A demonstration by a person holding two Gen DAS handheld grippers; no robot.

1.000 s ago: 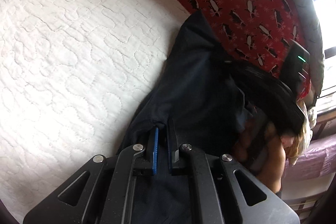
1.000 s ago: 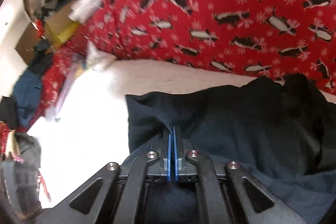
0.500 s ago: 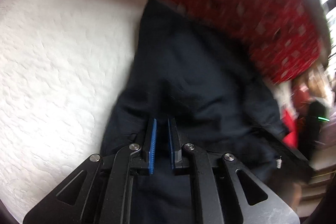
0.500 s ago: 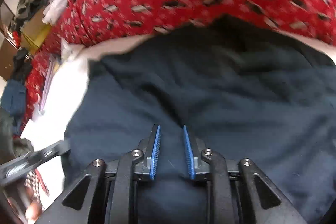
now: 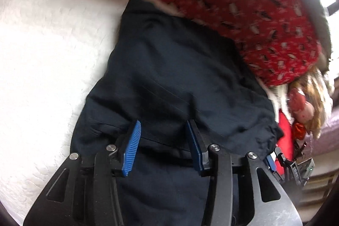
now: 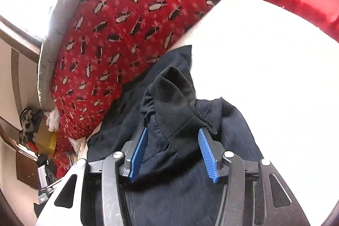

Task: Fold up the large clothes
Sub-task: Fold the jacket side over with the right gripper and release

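A large dark navy garment (image 5: 180, 82) lies folded on the white quilted bed (image 5: 48, 60), against a red penguin-print cushion (image 5: 243, 3). My left gripper (image 5: 163, 132) hovers just over its near part; the jaws are opening, blue pads apart, with cloth below them and nothing pinched. In the right wrist view the same garment (image 6: 180, 162) shows a black fleece-lined fold (image 6: 175, 99) standing up. My right gripper (image 6: 172, 141) is over it, jaws opening, the fold lying between the pads without being pressed. The right gripper's tip (image 5: 286, 162) shows at the left view's lower right.
The red penguin cushion (image 6: 118, 35) borders the garment on one side, with white bedding (image 6: 264, 69) on the other. A doll with long hair (image 5: 303, 107) and red items sit beyond the bed's edge. Clutter and boxes (image 6: 38, 130) stand on the floor at the left.
Both grippers went from shut on the dark cloth to open, letting it go. The right gripper swung far across and rolled, so it now looks along the garment's other end.
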